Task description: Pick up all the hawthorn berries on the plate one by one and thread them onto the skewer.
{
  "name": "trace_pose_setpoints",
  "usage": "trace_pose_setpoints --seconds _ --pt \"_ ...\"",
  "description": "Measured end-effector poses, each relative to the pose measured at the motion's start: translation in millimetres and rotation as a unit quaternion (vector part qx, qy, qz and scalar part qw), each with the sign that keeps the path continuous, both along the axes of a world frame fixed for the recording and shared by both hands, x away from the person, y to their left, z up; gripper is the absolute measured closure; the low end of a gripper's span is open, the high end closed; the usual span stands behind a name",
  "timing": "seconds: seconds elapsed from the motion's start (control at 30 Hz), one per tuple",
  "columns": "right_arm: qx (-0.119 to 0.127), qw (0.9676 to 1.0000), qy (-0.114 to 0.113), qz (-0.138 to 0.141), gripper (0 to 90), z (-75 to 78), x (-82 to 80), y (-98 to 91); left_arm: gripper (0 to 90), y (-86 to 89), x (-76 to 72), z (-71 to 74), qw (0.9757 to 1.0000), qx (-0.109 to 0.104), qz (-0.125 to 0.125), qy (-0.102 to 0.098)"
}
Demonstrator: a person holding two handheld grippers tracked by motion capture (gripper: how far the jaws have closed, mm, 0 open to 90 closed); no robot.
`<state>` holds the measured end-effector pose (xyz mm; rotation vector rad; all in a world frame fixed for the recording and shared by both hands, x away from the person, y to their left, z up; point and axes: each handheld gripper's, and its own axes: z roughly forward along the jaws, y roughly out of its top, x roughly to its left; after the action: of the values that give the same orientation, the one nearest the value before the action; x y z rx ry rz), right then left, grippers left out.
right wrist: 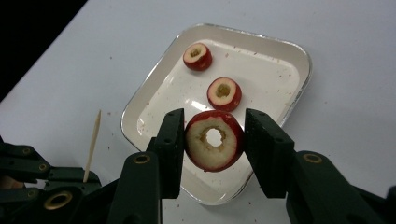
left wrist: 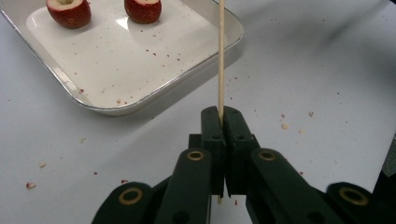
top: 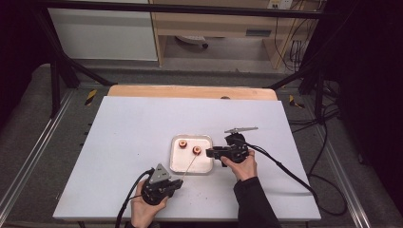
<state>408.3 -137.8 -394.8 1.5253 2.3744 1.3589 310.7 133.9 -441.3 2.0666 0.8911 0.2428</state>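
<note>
Skewer clamped in left claw; cored fruit gripped by right claw; no legible writing

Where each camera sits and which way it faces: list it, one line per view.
High view: above the person's side, looking forward and down on the table; forearms, left gripper and right gripper show.
Left gripper view: along its shut jaws, clamping the skewer, toward the tray.
Right gripper view: along its jaws, gripping the cored fruit, down at the tray.
Shared: tray, two fruit pieces in it, skewer.
</note>
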Motion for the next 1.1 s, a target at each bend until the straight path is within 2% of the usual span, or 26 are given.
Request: trace_pose_setpoints --seconds 0.07,0.2,0.4,0.43,0.47,0.5,0.63,0.77,1.0,1.1 --pt "0.006 1.0 -0.001 -0.005 60.0 -0.2 -0.8 -1.7 88.3 -2.1 0.1 0.4 1.0 -0.002 0.003 0.0" --pt "0.031 0.999 -0.018 -0.026 60.0 -1.4 -4.4 -10.8 88.3 -7.5 0.0 0.7 1.0 -0.004 0.007 -0.002" --pt "0.076 0.9946 -0.041 -0.057 60.0 0.1 -9.7 -19.0 88.3 -16.1 0.2 1.3 0.9999 -0.012 0.012 0.0" --pt "0.082 0.9937 -0.046 -0.061 60.0 0.3 -10.3 -19.8 88.3 -17.1 0.2 1.7 0.9998 -0.015 0.014 0.0" --pt "0.097 0.9914 -0.052 -0.07 60.0 0.5 -11.3 -20.9 88.3 -17.8 0.3 2.0 0.9997 -0.017 0.016 -0.001" --pt "0.097 0.9914 -0.052 -0.07 60.0 0.5 -11.3 -20.9 88.3 -18.7 0.3 2.3 0.9996 -0.02 0.019 0.0" --pt "0.124 0.9861 -0.068 -0.087 60.0 0.7 -12.9 -21.4 88.3 -22.6 -0.4 3.6 0.9991 -0.031 0.029 -0.002" --pt "0.154 0.9809 -0.071 -0.096 60.0 1.5 -13.8 -18.6 88.3 -27.5 -1.6 3.0 0.9987 -0.038 0.034 0.002" --pt "0.182 0.9723 -0.092 -0.115 60.1 2.1 -15.7 -15.8 88.3 -39.3 -2.2 0.8 0.9974 -0.056 0.043 0.015" --pt "0.189 0.9696 -0.101 -0.117 60.1 1.7 -16.5 -14.7 88.3 -44.9 -1.0 0.6 0.9969 -0.061 0.045 0.022"
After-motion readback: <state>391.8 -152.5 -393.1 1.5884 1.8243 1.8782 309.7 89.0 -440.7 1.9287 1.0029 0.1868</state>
